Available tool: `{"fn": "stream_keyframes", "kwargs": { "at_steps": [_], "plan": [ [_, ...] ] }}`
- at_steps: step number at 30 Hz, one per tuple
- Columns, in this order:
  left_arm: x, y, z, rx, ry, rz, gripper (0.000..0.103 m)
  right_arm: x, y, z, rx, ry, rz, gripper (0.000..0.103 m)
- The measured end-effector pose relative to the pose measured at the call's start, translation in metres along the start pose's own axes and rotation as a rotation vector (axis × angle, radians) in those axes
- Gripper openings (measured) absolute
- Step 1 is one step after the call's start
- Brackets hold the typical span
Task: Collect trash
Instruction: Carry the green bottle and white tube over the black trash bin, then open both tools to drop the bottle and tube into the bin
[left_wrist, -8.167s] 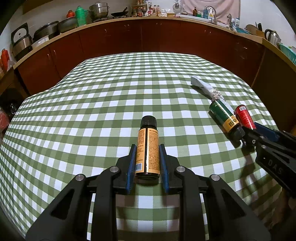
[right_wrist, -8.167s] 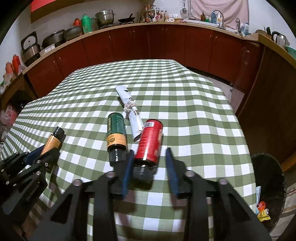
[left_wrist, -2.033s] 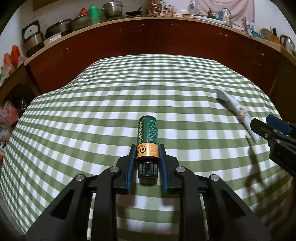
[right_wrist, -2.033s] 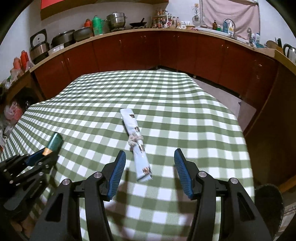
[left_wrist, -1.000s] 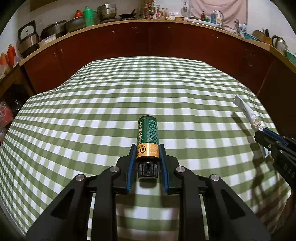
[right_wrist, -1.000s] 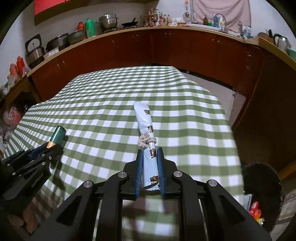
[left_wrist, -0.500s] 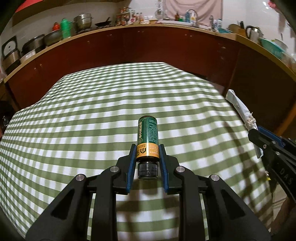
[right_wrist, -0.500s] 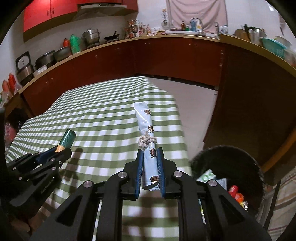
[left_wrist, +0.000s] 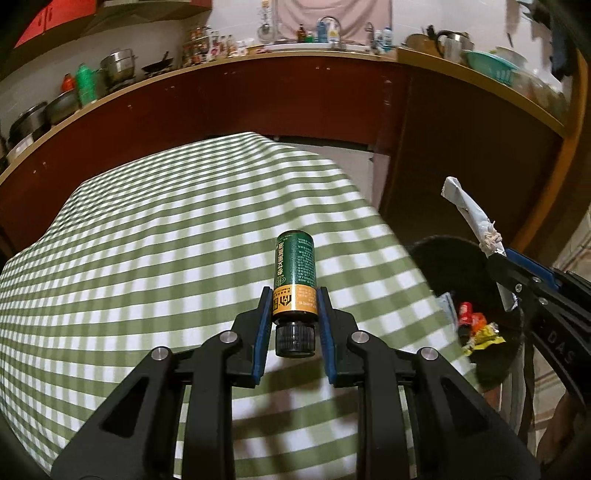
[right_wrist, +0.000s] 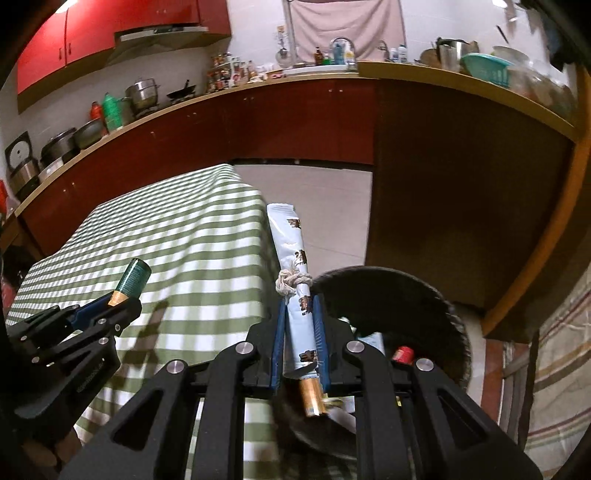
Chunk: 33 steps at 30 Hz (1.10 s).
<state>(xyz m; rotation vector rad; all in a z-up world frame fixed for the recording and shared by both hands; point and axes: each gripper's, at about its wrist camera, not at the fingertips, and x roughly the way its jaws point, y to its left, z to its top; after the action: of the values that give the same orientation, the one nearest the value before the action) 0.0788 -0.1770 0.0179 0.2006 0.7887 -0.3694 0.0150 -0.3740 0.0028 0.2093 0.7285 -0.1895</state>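
Observation:
My left gripper (left_wrist: 294, 295) is shut on a green and gold bottle (left_wrist: 294, 271), cap toward the camera, held above the right part of the checked table (left_wrist: 147, 240). It also shows in the right wrist view (right_wrist: 131, 282). My right gripper (right_wrist: 299, 306) is shut on a rolled pale-blue wrapper tied with string (right_wrist: 293, 258), held over the black trash bin (right_wrist: 406, 295). The wrapper also shows in the left wrist view (left_wrist: 472, 214), above the bin (left_wrist: 454, 258).
The bin stands on the floor off the table's right edge and holds an orange bottle (right_wrist: 312, 397), a red can (right_wrist: 402, 355) and wrappers (left_wrist: 480, 328). Dark red cabinets (right_wrist: 295, 118) with a cluttered counter run behind and to the right.
Both grippers have swung right with their loads. The right gripper now hangs over the bin instead of the table edge; the left gripper has come nearer the table's right edge.

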Motion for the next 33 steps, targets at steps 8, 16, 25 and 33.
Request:
{"fn": "stream_keyframes", "kwargs": {
  "at_steps": [8,16,25,33],
  "plan": [
    [0.003,-0.037,0.003,0.058,-0.005,-0.04,0.023,-0.007,-0.027,-0.009,0.044,-0.004,-0.036,0.016],
    [0.006,-0.069,-0.001,0.104,-0.007,-0.065,0.023,-0.011,-0.051,-0.018,0.085,0.004,-0.069,0.016],
    [0.013,-0.087,-0.003,0.127,0.001,-0.075,0.023,-0.009,-0.069,-0.025,0.112,0.014,-0.087,0.016],
    [0.018,-0.097,-0.001,0.14,0.007,-0.083,0.023,-0.006,-0.072,-0.025,0.12,0.017,-0.095,0.016]
  ]
}}
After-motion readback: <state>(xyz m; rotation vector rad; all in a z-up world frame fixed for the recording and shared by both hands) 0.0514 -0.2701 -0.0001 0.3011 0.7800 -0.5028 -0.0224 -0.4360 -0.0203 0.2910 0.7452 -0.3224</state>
